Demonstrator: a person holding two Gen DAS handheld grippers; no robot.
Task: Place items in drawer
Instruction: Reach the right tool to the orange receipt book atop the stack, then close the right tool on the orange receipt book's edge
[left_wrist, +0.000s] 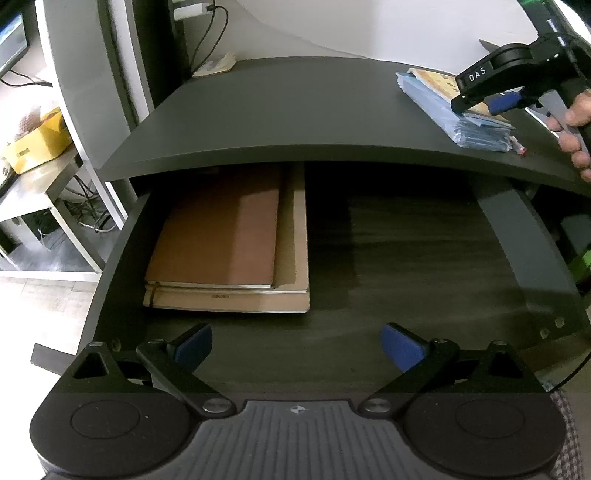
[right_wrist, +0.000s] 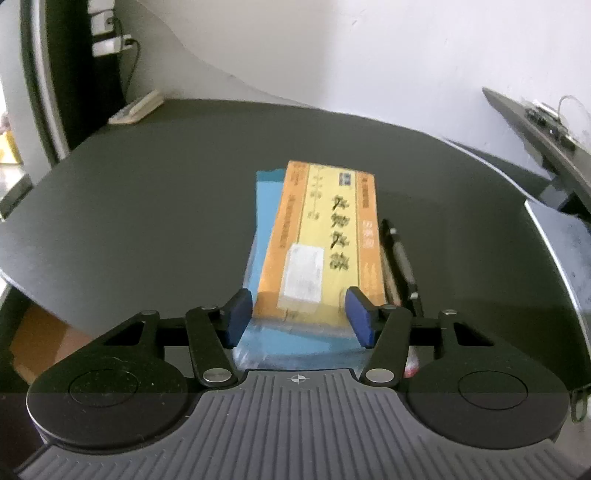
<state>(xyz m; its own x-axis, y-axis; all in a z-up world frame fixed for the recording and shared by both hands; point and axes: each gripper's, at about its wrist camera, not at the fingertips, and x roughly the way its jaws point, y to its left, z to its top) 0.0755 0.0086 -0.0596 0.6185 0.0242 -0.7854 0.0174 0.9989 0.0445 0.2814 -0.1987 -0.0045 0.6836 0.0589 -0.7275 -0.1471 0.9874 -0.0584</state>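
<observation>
White wall (right_wrist: 369, 55), dark desk (left_wrist: 295, 103), pale floor (left_wrist: 44, 310).

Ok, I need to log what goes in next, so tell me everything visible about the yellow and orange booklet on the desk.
The yellow and orange booklet is a long, flat paper item with a pale yellow centre, orange side bands, black brush characters and a white label near its near end. It lies flat on a stack of blue folders on the dark desk top, beside a pen. The right gripper is open, its blue fingers straddling the booklet's near end.
</observation>
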